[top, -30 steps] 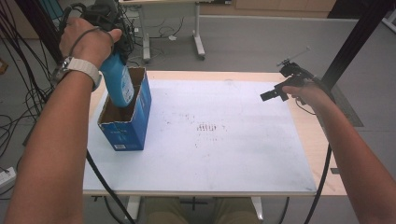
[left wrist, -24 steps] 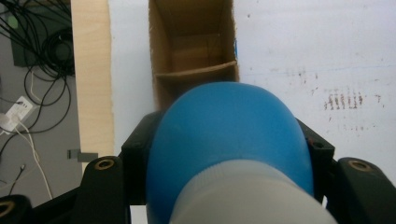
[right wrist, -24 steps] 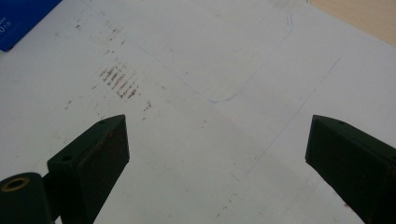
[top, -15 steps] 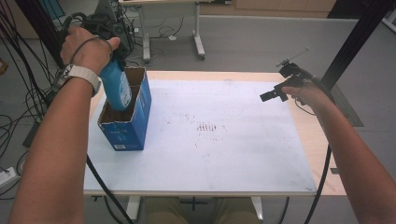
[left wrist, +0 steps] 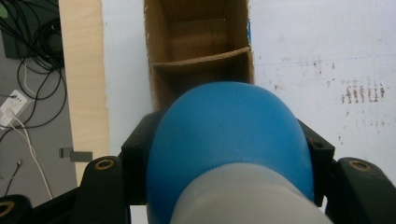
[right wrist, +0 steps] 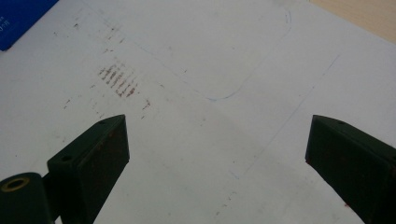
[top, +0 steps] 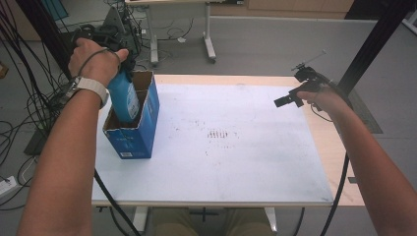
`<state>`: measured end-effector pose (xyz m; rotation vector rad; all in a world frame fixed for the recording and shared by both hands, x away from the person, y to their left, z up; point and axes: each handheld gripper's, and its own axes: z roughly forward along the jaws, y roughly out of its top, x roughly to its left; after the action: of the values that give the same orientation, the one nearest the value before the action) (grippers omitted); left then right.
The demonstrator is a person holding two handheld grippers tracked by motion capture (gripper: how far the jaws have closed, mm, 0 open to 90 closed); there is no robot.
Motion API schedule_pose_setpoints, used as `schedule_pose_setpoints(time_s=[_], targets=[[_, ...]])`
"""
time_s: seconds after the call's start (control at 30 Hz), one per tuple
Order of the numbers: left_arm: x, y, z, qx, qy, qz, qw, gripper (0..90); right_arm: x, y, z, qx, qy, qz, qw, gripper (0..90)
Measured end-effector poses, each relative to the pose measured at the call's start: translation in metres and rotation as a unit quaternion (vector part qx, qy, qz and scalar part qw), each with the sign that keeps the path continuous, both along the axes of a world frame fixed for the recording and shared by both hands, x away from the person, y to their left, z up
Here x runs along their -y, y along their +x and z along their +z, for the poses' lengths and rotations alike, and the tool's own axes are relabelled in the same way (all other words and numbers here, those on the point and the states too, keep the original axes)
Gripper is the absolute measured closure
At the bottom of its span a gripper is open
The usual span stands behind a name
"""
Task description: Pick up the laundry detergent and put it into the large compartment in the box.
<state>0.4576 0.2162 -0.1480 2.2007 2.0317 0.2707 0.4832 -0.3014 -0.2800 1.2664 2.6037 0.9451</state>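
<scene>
The left gripper (top: pixel 120 64) clamps a blue bottle (top: pixel 123 98) above the divided cardboard box (top: pixel 133 140); the right gripper (right wrist: pixel 217 140) gapes empty.

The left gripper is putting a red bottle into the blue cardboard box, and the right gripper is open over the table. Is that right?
Nearly. The bottle is blue, not red, as the high view shows. The rest holds: the left gripper grips it over the blue cardboard box, and the right gripper is open over the table.
</scene>
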Motion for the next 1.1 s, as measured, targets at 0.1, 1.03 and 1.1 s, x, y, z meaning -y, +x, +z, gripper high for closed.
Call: schedule_pose_setpoints(time_s=[0.1,1.03,1.1], targets=[[-0.001,0.001,-0.005,-0.001,-0.001,-0.002,1.0,39.1,0.001,0.0,-0.001,0.0,0.0,-0.001,1.0,6.1],[-0.006,0.002,-0.048,-0.007,0.001,-0.006,1.0,39.1,0.005,-0.002,-0.004,-0.003,0.001,-0.005,1.0,6.1],[-0.007,0.002,-0.05,-0.01,0.001,-0.006,0.9999,39.0,0.005,-0.002,-0.004,-0.003,0.002,-0.006,1.0,6.1]])
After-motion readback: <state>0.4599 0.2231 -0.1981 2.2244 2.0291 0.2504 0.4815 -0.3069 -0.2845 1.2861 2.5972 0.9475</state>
